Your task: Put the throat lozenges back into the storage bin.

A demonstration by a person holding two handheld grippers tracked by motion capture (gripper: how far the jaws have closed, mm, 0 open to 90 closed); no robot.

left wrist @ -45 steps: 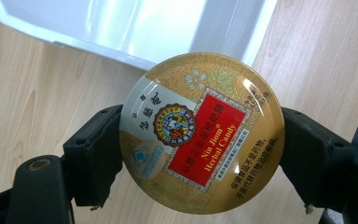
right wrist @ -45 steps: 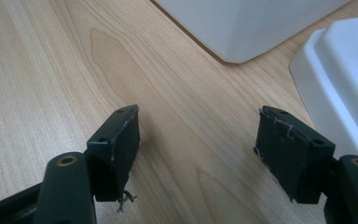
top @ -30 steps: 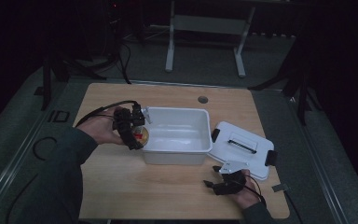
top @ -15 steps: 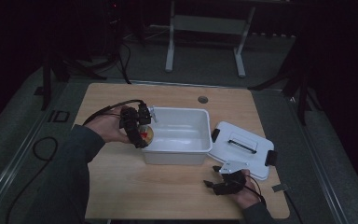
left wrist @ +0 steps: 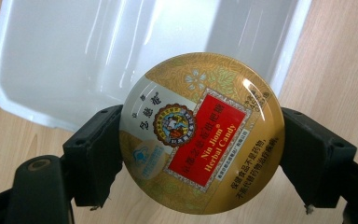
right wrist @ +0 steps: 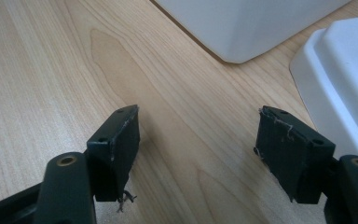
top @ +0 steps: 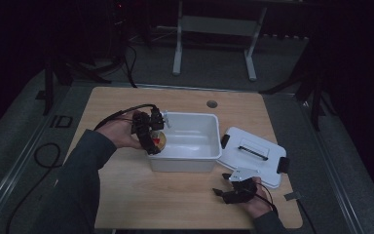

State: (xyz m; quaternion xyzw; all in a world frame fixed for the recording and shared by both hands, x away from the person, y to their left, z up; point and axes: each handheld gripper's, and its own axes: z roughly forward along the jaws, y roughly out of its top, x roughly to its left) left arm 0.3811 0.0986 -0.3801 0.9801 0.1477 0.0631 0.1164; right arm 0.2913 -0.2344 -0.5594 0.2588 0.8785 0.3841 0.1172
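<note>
A round gold and red candy tin (left wrist: pixel 203 133) sits between the jaws of my left gripper (left wrist: pixel 200 154), which is shut on its rim. In the high view the left gripper (top: pixel 152 137) holds the tin (top: pixel 159 141) over the left rim of the white plastic bin (top: pixel 195 158). Below the tin, the bin's bare interior (left wrist: pixel 74 51) is visible. My right gripper (right wrist: pixel 198 154) stands open low over the wooden table, nothing between its jaws. In the high view the right gripper (top: pixel 229 190) rests near the table's front right.
The bin's white lid (top: pixel 253 156) with black latches lies flat to the right of the bin, close to my right gripper; its edge (right wrist: pixel 340 88) is seen there too. A round cable hole (top: pixel 212 104) sits at the table's back. Bare wood (top: pixel 141 195) lies in front.
My left gripper has carried the tin rightward, from beside the bin's left wall to over its left rim. The right gripper has stayed put.
</note>
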